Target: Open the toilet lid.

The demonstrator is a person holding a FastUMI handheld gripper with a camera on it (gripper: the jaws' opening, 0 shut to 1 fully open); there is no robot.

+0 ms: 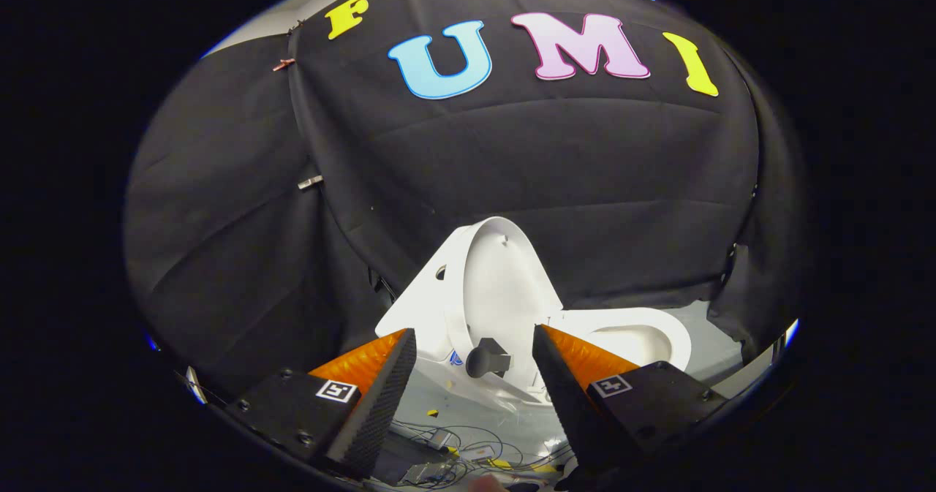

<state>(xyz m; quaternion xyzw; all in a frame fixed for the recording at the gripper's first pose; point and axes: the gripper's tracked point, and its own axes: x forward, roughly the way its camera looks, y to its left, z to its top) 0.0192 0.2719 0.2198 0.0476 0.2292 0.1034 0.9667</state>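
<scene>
the toilet [439,309] is the landmark here, standing against the black cloth wall just beyond the gripper [474,353]. left of the toilet, the gripper's one finger sits clear of the porcelain; its other finger sits on the bowl side, so the two are spread wide with nothing pressed between them. between the fingers, a dark knob [484,359] juts from the toilet's lower part. above it the toilet lid [497,287] stands raised, its pale underside facing the bowl [635,340], which lies open to the right. the lid looks like thin rigid plastic, light, smooth and likely slippery, swinging on a hinge at its base; the free rim farthest from the hinge seems the best place to hold or push. the hinge itself is hidden, the knob's purpose is unclear, and below the toilet a tangle of wires [468,455] is cut off and hard to read.
</scene>
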